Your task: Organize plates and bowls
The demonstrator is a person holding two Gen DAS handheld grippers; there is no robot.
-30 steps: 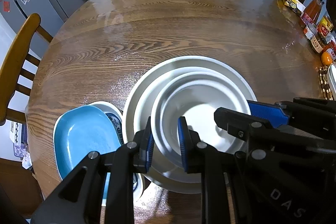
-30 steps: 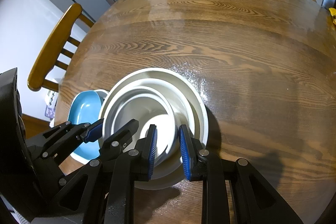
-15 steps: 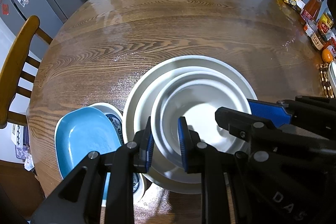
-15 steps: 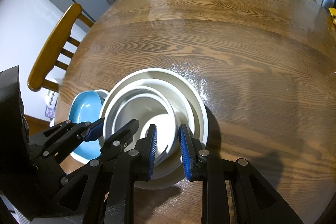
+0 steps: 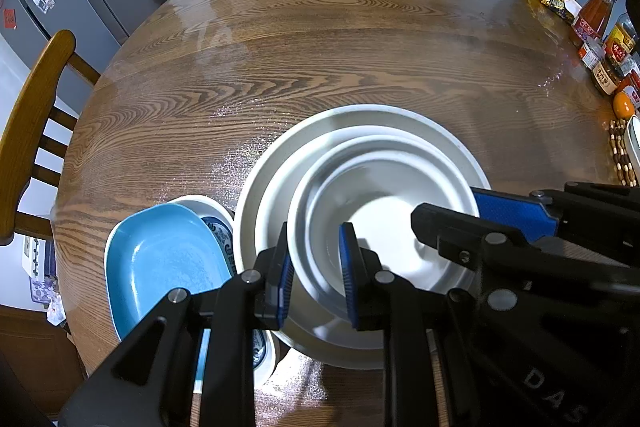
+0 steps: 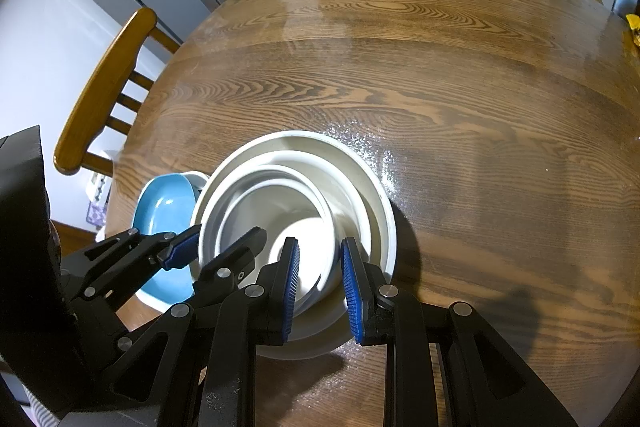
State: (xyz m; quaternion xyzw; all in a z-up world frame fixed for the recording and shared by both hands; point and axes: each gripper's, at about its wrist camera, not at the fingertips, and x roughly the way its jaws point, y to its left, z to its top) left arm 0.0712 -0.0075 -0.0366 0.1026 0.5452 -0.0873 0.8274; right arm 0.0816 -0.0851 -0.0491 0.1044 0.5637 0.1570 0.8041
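The blue dish [image 5: 160, 267] hid most of the patterned plate [image 5: 218, 227] beneath it; jar labels [image 5: 608, 63] were too small to read.

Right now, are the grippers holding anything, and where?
Cannot tell. The left gripper and right gripper each straddle the near rim of the white bowl stack, but whether the pads press isn't visible.

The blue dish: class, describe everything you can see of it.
The blue dish is a glossy, shallow, rounded-rectangular piece, apparently glazed ceramic, and empty. It lies upright on a white dish with blue patterning, at the wooden table's near left edge, beside the stacked white bowls. The left gripper partly hides its near end; neither gripper touches it.
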